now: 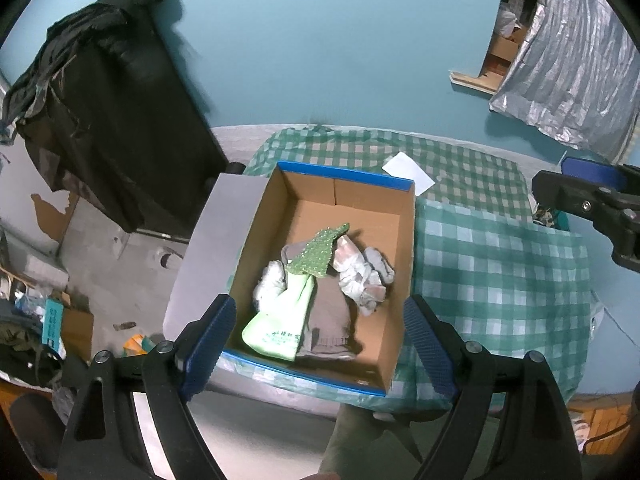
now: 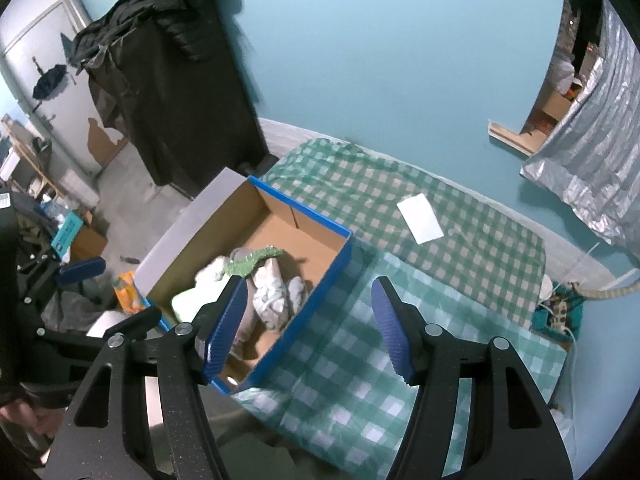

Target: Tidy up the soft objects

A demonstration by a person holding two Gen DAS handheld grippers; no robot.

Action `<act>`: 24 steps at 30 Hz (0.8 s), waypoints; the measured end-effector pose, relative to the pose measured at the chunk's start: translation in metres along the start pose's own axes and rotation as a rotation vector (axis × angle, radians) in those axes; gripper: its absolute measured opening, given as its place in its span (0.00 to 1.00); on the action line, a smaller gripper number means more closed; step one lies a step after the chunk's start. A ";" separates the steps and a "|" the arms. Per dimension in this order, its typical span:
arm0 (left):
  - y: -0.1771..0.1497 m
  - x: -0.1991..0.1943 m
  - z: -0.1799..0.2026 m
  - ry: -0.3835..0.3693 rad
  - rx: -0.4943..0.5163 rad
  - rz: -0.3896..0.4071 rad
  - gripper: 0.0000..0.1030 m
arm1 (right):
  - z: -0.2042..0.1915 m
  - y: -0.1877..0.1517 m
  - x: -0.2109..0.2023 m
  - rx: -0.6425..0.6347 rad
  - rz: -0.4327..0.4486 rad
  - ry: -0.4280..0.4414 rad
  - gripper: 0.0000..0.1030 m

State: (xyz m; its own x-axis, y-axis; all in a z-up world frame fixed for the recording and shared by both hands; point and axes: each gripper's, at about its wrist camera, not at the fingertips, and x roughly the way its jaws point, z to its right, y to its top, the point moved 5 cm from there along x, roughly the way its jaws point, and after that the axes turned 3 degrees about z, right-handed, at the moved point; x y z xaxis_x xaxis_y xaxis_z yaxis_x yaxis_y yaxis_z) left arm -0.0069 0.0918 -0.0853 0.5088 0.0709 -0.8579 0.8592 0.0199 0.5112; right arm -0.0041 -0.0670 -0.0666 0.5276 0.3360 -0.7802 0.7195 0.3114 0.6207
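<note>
We hold the left gripper above the near end of the cardboard box, its jaws spread wide and empty, one on each side of the box's near wall. Straight ahead of those jaws, inside the box, lie the soft things: a pale green bag, a grey-brown folded cloth, a green dotted cloth draped over the top, and crumpled white socks on the right-jaw side.

Our right gripper hangs beside the box, over the green checked cloth that covers the bench. Its jaws also stand wide apart with nothing between them; the left jaw overlaps the box's blue edge in the right wrist view, the right jaw sits over bare cloth.

We judge the gathering step to be nearly or fully done, since we see no loose soft thing on the cloth near either pair of jaws. Only a white paper lies well beyond the right jaws, and it looks stiff, not soft. The next move, we think, calls for a look round for leftovers, or for tidying the heap ahead of the left jaws so it lies flat.
</note>
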 end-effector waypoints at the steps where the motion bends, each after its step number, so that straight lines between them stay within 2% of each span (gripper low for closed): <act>1: 0.000 -0.001 0.002 0.006 0.008 0.004 0.84 | 0.003 -0.001 -0.001 0.004 0.000 -0.008 0.62; 8: -0.001 -0.007 0.015 0.011 0.043 0.014 0.84 | 0.013 -0.007 -0.008 0.019 0.005 -0.035 0.62; 24: -0.001 -0.007 0.029 0.020 0.053 0.010 0.84 | 0.015 -0.018 -0.012 0.025 -0.001 -0.025 0.62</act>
State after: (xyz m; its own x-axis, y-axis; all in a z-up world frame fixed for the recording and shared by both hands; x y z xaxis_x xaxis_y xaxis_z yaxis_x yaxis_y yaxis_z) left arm -0.0103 0.0621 -0.0812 0.5165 0.0903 -0.8515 0.8561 -0.0336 0.5157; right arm -0.0168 -0.0896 -0.0696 0.5381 0.3132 -0.7825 0.7306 0.2896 0.6184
